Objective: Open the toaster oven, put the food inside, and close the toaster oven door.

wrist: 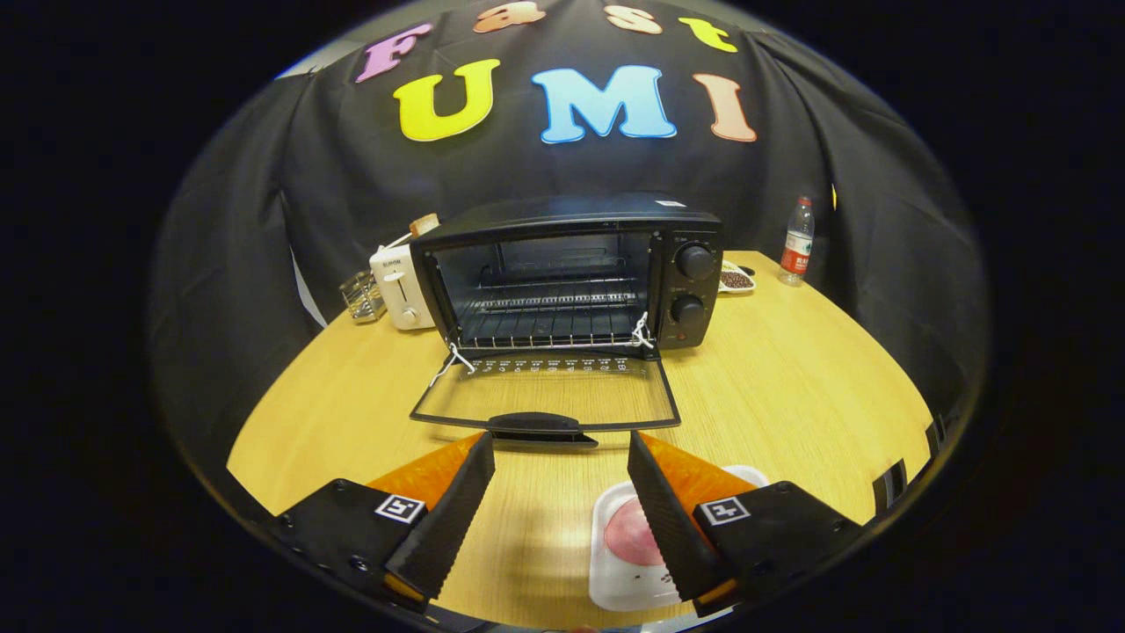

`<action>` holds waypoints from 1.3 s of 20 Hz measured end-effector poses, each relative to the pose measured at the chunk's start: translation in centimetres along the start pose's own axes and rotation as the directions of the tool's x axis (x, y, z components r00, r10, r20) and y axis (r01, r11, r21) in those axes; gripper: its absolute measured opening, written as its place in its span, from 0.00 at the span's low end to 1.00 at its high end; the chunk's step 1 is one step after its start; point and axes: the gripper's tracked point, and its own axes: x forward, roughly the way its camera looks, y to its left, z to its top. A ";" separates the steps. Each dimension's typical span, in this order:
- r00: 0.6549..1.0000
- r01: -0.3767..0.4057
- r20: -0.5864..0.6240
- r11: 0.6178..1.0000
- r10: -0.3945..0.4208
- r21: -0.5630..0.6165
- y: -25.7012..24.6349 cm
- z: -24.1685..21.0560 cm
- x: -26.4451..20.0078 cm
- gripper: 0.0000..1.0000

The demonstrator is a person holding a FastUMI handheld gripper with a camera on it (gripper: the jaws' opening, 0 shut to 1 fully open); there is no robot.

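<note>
A black toaster oven (571, 272) stands on the wooden table (791, 387) with its glass door (545, 396) folded down flat toward me, handle (536, 426) nearest. Inside, a wire rack (554, 303) is bare. My gripper (561, 462) hovers open just short of the door handle, nothing between its fingers. Below and partly behind the right finger (668, 519) lies a white tray (615, 563) holding a pink round piece of food (628, 536).
A white toaster (400, 286) and a small glass container (362, 296) stand left of the oven. A small dish of dark bits (736, 280) and a water bottle (797, 242) stand to its right. Black cloth walls ring the table.
</note>
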 end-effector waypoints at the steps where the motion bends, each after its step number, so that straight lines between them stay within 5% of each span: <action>1: 1.000 -0.011 -0.009 1.000 0.011 0.010 -0.4 0.1 -0.9 0.97; 15: 0.948 -0.097 -0.305 0.995 0.095 0.007 -9.6 -1.2 -2.8 0.97; 26: 0.789 -0.114 -0.582 0.978 0.196 0.174 -14.7 -7.2 -0.7 0.98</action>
